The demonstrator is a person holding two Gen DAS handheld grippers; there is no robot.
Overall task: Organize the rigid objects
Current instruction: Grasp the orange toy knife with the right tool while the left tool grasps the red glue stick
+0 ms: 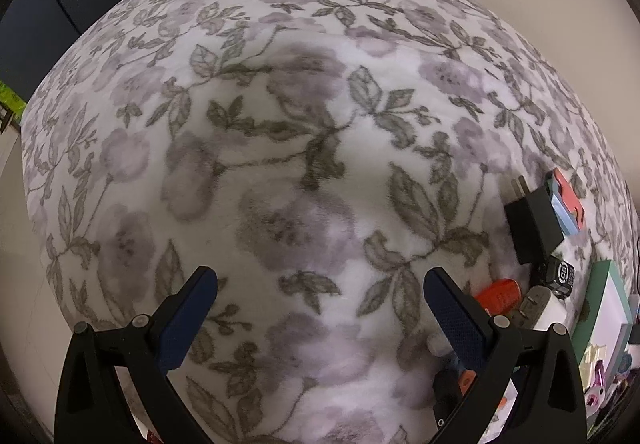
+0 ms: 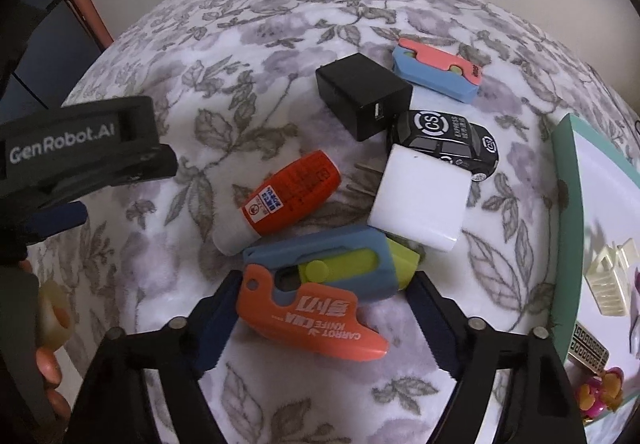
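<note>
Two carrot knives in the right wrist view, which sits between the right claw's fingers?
The big carrot knife, orange over blue-grey with a lime slider. The small carrot knife lies far back.

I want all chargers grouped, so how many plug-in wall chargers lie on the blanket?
2. The black charger lies far from the camera, beside the toy car. The white charger lies nearer, touching the car. Others may be hidden.

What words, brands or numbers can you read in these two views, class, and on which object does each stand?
"GenRobot.AI": on the left gripper body.
"CARROT KNIFE": upside down on the orange carrot knife; the larger characters beside it are unclear.
"CS" and "EXPRESS": on the black toy car; the smaller print is unreadable.
Orange tube: label print too small to read.
</note>
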